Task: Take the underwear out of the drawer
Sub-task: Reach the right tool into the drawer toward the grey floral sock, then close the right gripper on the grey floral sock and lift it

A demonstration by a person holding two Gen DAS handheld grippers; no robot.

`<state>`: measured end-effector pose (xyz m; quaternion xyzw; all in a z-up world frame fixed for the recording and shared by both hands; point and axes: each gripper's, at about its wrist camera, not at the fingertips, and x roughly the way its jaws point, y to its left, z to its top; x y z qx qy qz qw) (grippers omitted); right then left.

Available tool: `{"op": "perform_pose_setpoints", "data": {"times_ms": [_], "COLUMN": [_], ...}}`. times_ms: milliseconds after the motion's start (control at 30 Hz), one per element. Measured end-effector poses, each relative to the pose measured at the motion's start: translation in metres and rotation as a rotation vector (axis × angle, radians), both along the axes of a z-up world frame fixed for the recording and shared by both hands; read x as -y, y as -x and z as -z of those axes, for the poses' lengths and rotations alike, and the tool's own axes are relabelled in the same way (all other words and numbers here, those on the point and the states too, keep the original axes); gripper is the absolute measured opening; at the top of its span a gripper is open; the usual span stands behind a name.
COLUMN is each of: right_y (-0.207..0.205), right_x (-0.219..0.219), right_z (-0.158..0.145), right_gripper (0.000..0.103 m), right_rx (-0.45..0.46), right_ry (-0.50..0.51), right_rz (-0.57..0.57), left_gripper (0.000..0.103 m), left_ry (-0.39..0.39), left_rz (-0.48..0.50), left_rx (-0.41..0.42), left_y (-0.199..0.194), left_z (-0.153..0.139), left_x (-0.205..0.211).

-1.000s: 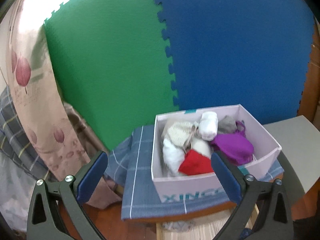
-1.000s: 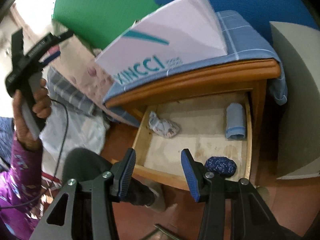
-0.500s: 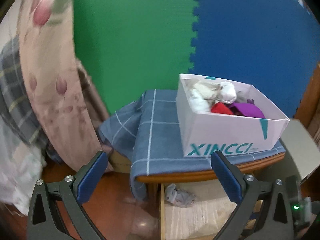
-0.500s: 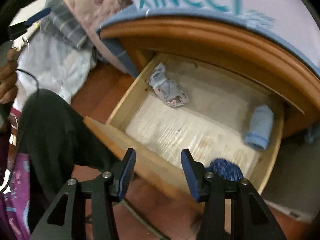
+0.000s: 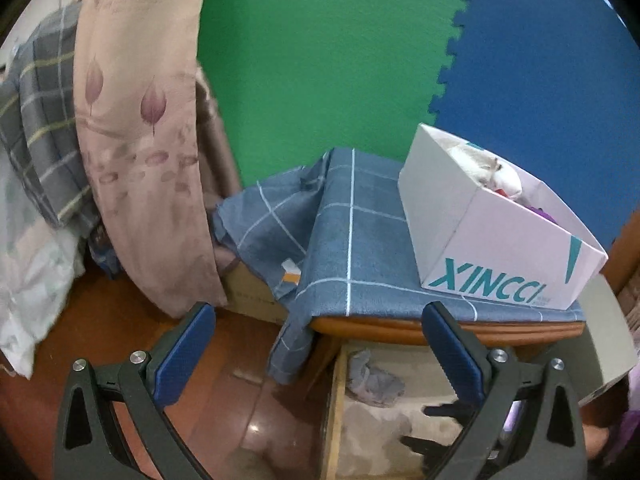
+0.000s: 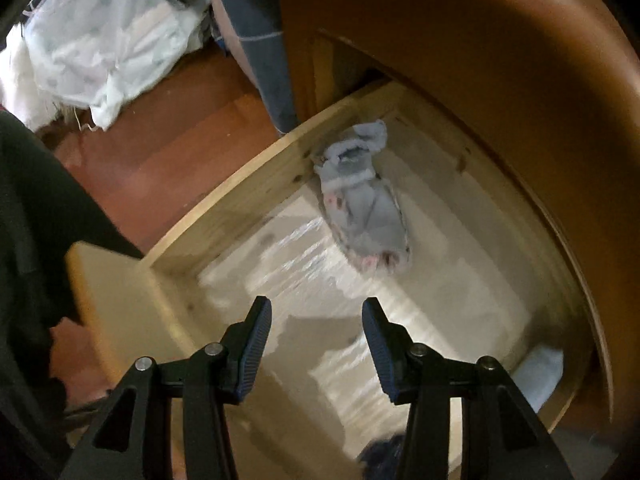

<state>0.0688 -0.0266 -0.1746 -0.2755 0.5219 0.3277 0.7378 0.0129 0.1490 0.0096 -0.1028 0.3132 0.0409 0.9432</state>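
Two grippers are in play, and neither holds anything. Over the last second the right gripper has swung from outside the open pale-wood drawer to a steep, downward-pointing station above its floor, jaws part-spread and unchanged in width, with only bare drawer bottom between them. The crumpled grey underwear with pink print lies against the drawer's side wall near the back corner, ahead of the fingertips and clearly apart from them. A rolled light-blue cloth sits at the opposite side. The left gripper has dropped lower, jaws wide, facing the white lettered cardboard box on the blue checked cloth. Judgement: approach under way, grasp not yet made; further reach toward the corner is needed.
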Motion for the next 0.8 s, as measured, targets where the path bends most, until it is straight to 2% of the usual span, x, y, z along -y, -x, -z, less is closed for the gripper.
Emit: {"op": "perform_pose_setpoints", "data": {"times_ms": [67, 167, 233, 333, 400, 600, 800], "right_y": [-0.007, -0.01, -0.014, -0.015, -0.02, -0.037, -0.041], "right_x": [-0.009, -0.023, -0.029, -0.035, -0.039, -0.037, -0.044], "right_z": [0.008, 0.02, 0.026, 0.036, 0.047, 0.062, 0.074], "right_gripper": [0.048, 0.048, 0.049, 0.049, 0.049, 0.049, 0.05], "right_rx": [0.017, 0.056, 0.116, 0.153, 0.192, 0.153, 0.165], "right_ry": [0.02, 0.071, 0.106, 0.112, 0.154, 0.111, 0.089], "right_rz": [-0.013, -0.071, -0.072, -0.088, -0.075, -0.03, -0.091], "left_gripper": [0.103, 0.103, 0.103, 0.103, 0.103, 0.103, 0.103], "left_ry": [0.032, 0.079, 0.104, 0.118, 0.119, 0.121, 0.093], "left_rz": [-0.011, -0.023, -0.024, -0.027, -0.024, 0.0, 0.028], "left_rx": [-0.026, -0.022, -0.03, -0.036, -0.037, -0.054, -0.063], "left_y": [-0.004, -0.005, -0.007, -0.009, -0.01, -0.014, -0.016], "left_z": [0.004, 0.007, 0.009, 0.01, 0.011, 0.012, 0.013], "left_x": [-0.007, -0.017, -0.021, -0.025, -0.025, -0.024, -0.017]}}
